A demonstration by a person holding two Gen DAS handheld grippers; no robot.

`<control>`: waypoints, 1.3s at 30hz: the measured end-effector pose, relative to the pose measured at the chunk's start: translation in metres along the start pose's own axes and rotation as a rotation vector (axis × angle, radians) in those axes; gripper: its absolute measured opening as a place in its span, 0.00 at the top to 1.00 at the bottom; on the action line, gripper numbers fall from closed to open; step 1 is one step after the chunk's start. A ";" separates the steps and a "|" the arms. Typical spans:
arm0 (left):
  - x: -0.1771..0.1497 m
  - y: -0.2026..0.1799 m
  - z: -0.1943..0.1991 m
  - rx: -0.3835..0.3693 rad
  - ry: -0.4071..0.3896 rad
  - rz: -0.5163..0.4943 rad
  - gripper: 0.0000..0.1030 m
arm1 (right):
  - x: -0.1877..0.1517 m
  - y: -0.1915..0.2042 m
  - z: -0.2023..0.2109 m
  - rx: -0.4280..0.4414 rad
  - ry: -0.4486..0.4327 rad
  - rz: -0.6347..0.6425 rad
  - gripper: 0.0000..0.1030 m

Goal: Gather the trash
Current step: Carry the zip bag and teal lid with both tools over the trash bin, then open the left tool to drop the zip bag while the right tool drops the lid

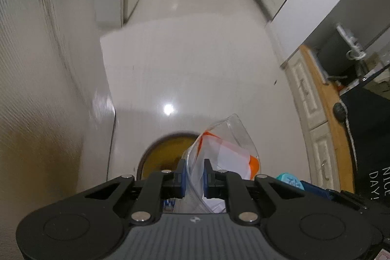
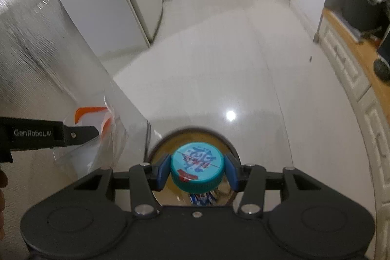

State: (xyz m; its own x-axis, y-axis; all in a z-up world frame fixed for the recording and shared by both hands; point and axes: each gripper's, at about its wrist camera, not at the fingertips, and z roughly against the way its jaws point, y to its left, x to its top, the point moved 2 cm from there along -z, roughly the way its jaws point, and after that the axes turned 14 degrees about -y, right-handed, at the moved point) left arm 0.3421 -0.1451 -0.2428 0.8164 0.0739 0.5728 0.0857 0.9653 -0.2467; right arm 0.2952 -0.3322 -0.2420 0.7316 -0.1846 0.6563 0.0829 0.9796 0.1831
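Gripped by the right hand-held gripper [image 2: 197,171], a teal bottle cap [image 2: 197,163] hovers over the brown bin [image 2: 229,138], undropped, while the left hand-held gripper [image 1: 193,178] clamps a clear plastic wrapper [image 1: 219,150] alongside.

The bin [image 2: 170,140] stands on the floor [image 2: 231,60] against the wall [image 2: 36,52] on its left. The bottle [image 2: 197,166] hangs over its opening, the plastic bag [image 2: 97,138] left of the bottle, cabinets [image 2: 353,70] well right.
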 end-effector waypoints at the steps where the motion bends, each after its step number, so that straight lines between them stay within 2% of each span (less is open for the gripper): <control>1: -0.005 0.003 -0.009 0.005 0.021 0.008 0.86 | -0.003 -0.002 -0.006 -0.004 0.017 -0.001 0.53; 7: -0.025 0.012 -0.055 0.026 0.112 0.016 0.86 | -0.018 -0.012 -0.035 -0.018 0.098 -0.011 0.53; 15: -0.026 0.005 -0.090 0.029 0.142 -0.017 0.85 | -0.027 -0.018 -0.055 -0.003 0.161 0.000 0.53; 20: -0.028 0.005 -0.103 0.053 0.145 -0.049 0.80 | -0.027 -0.022 -0.066 0.005 0.178 -0.010 0.53; 23: -0.031 0.009 -0.109 0.081 0.157 -0.061 0.71 | -0.027 -0.022 -0.072 0.006 0.188 -0.011 0.53; 25: -0.031 0.013 -0.111 0.105 0.163 -0.073 0.57 | -0.028 -0.023 -0.076 0.005 0.192 -0.015 0.53; 27: -0.032 0.017 -0.113 0.121 0.170 -0.078 0.50 | -0.029 -0.024 -0.081 0.006 0.199 -0.021 0.53; 34: -0.035 0.029 -0.114 0.164 0.196 -0.106 0.38 | -0.032 -0.017 -0.091 0.028 0.224 -0.014 0.53; 39: -0.034 0.035 -0.112 0.186 0.202 -0.115 0.32 | -0.032 -0.016 -0.096 0.037 0.228 -0.020 0.53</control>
State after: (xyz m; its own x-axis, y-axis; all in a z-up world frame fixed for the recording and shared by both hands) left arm 0.3812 -0.1423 -0.3585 0.9063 -0.0719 0.4165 0.0932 0.9952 -0.0310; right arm 0.3352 -0.3341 -0.3365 0.8642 -0.1772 0.4710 0.0773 0.9716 0.2237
